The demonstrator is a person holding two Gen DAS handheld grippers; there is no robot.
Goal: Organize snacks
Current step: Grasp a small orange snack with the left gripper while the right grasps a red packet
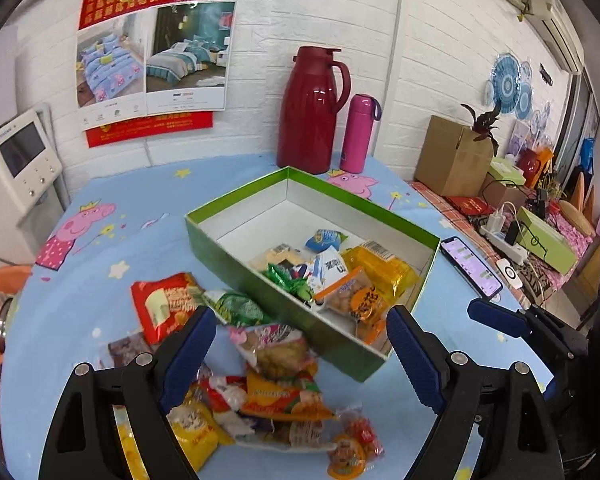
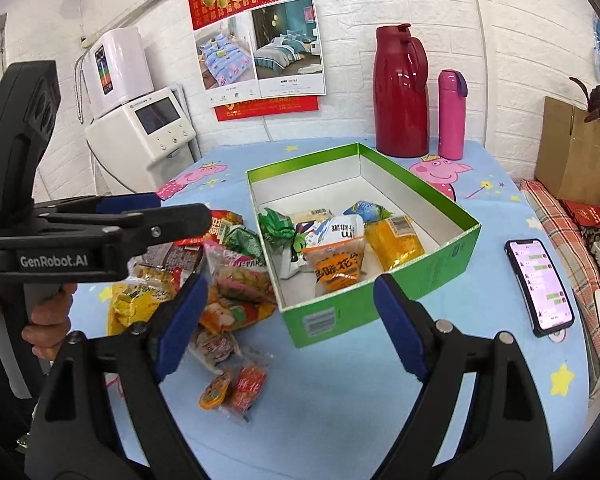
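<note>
Both tools, left [image 1: 302,330] and right [image 2: 286,300], gape empty; green box [image 2: 380,296] runs lengthwise toward the wall.

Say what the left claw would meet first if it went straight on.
Probably the pile of snack packets on the table, just short of the green box; depth is unclear. The open left claw holds nothing.

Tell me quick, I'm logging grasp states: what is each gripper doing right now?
Left gripper: open, holding nothing, above the loose pile of plastic snack packets.
Right gripper: open, holding nothing, near the green cardboard box.
</note>
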